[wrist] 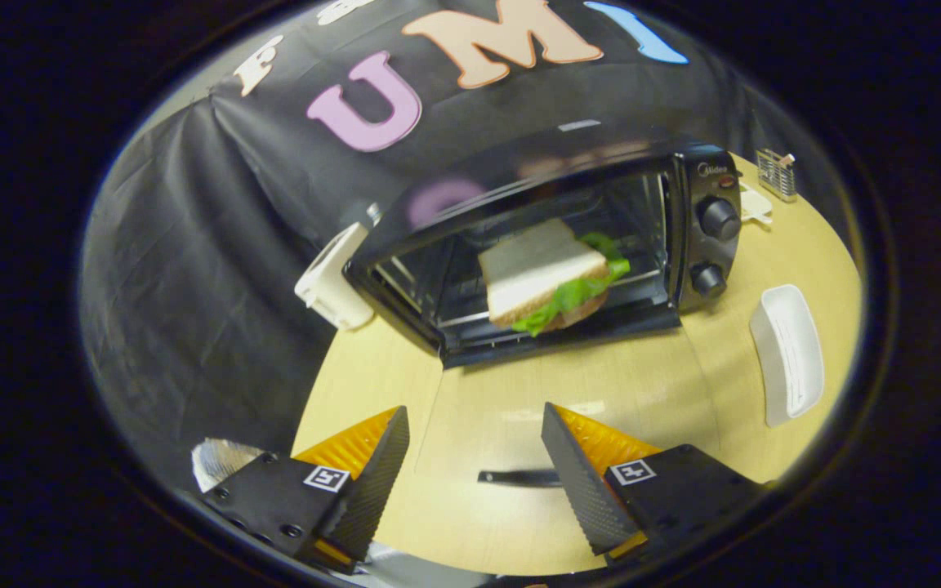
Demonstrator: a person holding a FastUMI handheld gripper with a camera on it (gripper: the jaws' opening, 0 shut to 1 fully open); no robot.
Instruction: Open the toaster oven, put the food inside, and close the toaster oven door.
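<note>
Black oven [552,245] with the sandwich [548,278] inside; door [536,441] down.

The claw [474,474] is held wide open and empty above the glass door, which lies flat on the counter [764,253]; its handle [519,477] is seen between the fingers, the oven beyond. A white dish [789,355] lies to the right, clear.
</note>
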